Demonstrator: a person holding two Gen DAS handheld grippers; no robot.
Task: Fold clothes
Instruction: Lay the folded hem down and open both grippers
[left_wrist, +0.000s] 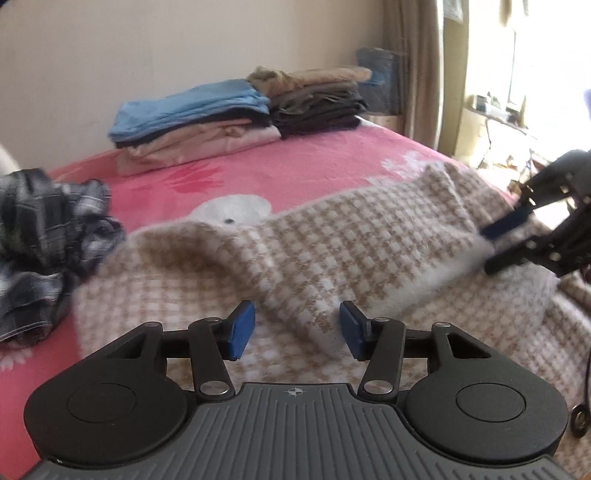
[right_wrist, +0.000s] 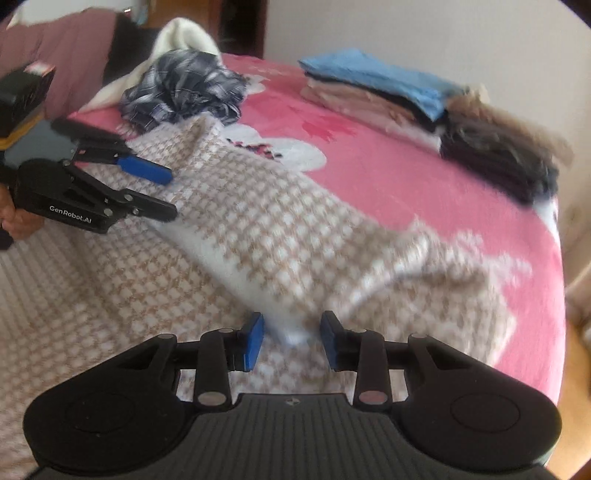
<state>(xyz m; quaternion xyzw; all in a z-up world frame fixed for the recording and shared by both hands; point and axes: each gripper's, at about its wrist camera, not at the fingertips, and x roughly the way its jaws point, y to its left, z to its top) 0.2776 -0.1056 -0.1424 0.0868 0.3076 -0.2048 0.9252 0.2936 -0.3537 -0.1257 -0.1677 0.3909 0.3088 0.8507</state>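
A beige-and-white houndstooth garment (left_wrist: 332, 240) lies on the pink bed, with a folded band raised across it; it also shows in the right wrist view (right_wrist: 266, 221). My left gripper (left_wrist: 297, 328) is open, its blue pads on either side of the band's near end. My right gripper (right_wrist: 291, 338) is open too, with the band's other white end between its pads. The right gripper also shows in the left wrist view (left_wrist: 491, 245), and the left gripper in the right wrist view (right_wrist: 170, 194).
Two stacks of folded clothes, one blue-topped (left_wrist: 192, 118) and one dark (left_wrist: 317, 103), stand at the far side of the pink bedspread (left_wrist: 295, 166). A crumpled plaid shirt (left_wrist: 48, 229) lies at the left. The bed's edge (right_wrist: 554, 295) drops off at the right.
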